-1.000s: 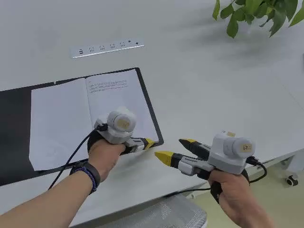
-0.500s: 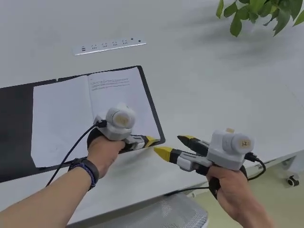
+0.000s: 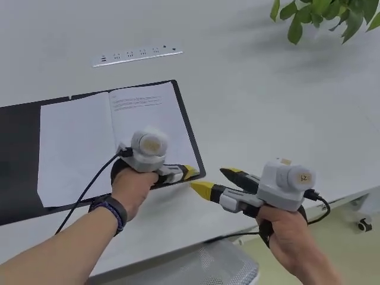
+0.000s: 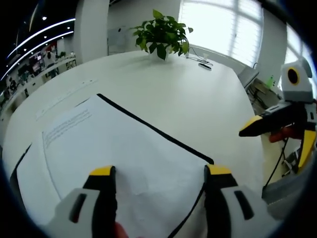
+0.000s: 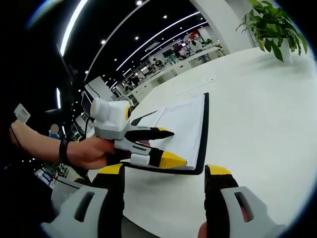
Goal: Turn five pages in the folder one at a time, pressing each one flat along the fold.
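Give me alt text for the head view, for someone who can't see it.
Two hand-held grippers meet at an open black folder on a white table: the left gripper, jaws open, is at its near right corner; the right gripper, also open, is beside it, off the folder. A power strip and plant lie beyond.

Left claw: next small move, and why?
Probably lower the left claw and pinch the right page at its free corner to lift it. Its jaws stand open over that corner, holding nothing, the page lies flat in the folder, and the right claw hovers open beside it.
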